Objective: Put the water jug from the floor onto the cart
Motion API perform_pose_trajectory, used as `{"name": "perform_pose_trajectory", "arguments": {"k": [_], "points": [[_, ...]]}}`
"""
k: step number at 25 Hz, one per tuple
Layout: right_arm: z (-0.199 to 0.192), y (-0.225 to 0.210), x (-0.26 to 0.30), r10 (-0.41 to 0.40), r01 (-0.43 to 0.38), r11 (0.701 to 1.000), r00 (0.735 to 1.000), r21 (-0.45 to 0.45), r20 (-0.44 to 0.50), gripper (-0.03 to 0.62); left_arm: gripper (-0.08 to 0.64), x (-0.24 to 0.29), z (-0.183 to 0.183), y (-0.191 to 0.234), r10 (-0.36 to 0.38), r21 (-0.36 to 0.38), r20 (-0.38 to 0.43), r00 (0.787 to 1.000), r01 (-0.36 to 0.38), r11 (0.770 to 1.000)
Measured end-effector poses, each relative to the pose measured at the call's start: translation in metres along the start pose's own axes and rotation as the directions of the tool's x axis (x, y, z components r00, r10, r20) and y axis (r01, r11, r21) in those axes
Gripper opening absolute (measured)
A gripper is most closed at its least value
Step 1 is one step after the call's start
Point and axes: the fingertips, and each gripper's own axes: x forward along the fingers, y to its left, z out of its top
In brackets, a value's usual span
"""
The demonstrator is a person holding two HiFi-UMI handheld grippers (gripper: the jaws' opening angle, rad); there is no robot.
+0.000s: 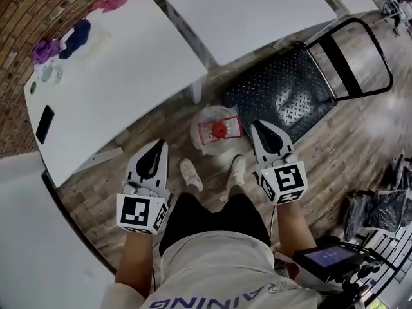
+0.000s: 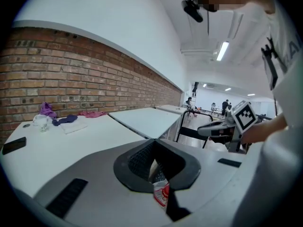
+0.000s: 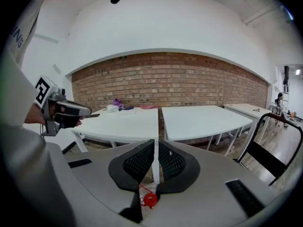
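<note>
Head view looks steeply down on the water jug (image 1: pixel 207 122), a pale, clear container with a red cap (image 1: pixel 219 131), standing upright on the wooden floor (image 1: pixel 335 153). It sits just beside the near-left corner of the cart (image 1: pixel 283 89), whose black diamond-plate deck lies flat with its tubular handle at the far-right end; whether jug and deck touch cannot be told. The jug is also close to the near corner of the large white table (image 1: pixel 129 63) and just ahead of the person's white shoes (image 1: pixel 191 174). The left claw (image 1: pixel 161 143) hangs above the floor to the left of the jug, apart from it, its jaws pressed together with nothing pinched. The right claw (image 1: pixel 253 124) hangs just right of the jug, its tip near the cart's near-left corner, jaws likewise pressed together and empty. Each gripper view shows the pads meeting at their tips, with the jug seen below through the hollow between them. Near the table's far-left corner lie purple and blue cloths (image 1: pixel 64 40), and a black phone (image 1: pixel 45 123) rests by its left edge. A second table (image 1: pixel 244 8) stands beyond the cart, and a brick wall (image 3: pixel 170 82) runs behind both tables.
</note>
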Motion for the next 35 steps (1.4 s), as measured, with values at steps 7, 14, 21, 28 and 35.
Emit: {"name": "perform_pose_trajectory", "arguments": {"k": [7,14,21,28,35], "points": [[-0.064,-0.017,0.058,0.099,-0.101,0.995,0.991,-0.018,-0.088,0.069,0.002,0.007,-0.046,-0.012,0.091,-0.068,-0.065,0.994,-0.095,0.993],[-0.132,-0.017,0.109,0.155,-0.165,0.985,0.973,-0.051,-0.171,0.113,0.002,0.014,-0.108,-0.012,0.134,-0.100,-0.146,0.980,-0.150,0.984],[-0.223,0.013,0.151,0.232,-0.251,0.967,0.928,-0.031,-0.292,0.259,0.002,0.026,-0.148,0.000,0.153,-0.084,-0.181,0.972,-0.170,0.982],[-0.305,0.036,0.179,0.224,-0.282,0.956,0.882,-0.085,-0.414,0.324,0.002,0.012,-0.175,0.010,0.172,-0.091,-0.225,0.959,-0.196,0.976],[-0.356,0.049,0.191,0.197,-0.280,0.955,0.844,-0.096,-0.500,0.331,0.002,0.012,-0.186,0.002,0.147,-0.087,-0.240,0.960,-0.172,0.981]]}}
